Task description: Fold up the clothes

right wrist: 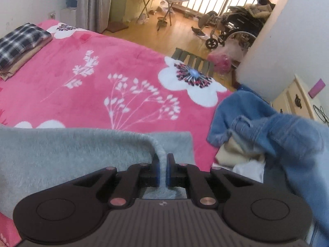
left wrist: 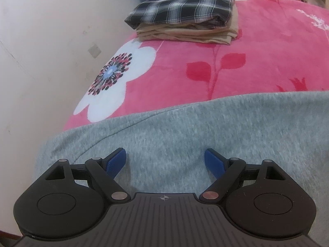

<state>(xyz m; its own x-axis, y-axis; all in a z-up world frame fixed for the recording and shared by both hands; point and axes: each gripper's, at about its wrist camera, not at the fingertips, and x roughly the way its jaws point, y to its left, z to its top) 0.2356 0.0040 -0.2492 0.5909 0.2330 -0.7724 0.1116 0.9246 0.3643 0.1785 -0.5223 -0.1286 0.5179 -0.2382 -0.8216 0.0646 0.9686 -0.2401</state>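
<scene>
Left wrist view: your left tool [left wrist: 165,160] hangs wide open, blue pads apart, just over the one grey garment [left wrist: 185,135], which lies spread on the pink bed [left wrist: 257,47]. At 12 o'clock you see one stack of two folded pieces, a plaid shirt [left wrist: 185,4] on top of a tan garment [left wrist: 185,34], near the wall-side edge of the bed. Bare blanket lies between the grey cloth and that stack. In the right wrist view, your right tool [right wrist: 162,170] is clamped on a raised fold at the grey garment's edge. At 3 o'clock one heap of blue denim [right wrist: 267,127] sits at the bed's corner. Blanket at 12 o'clock lies open.
</scene>
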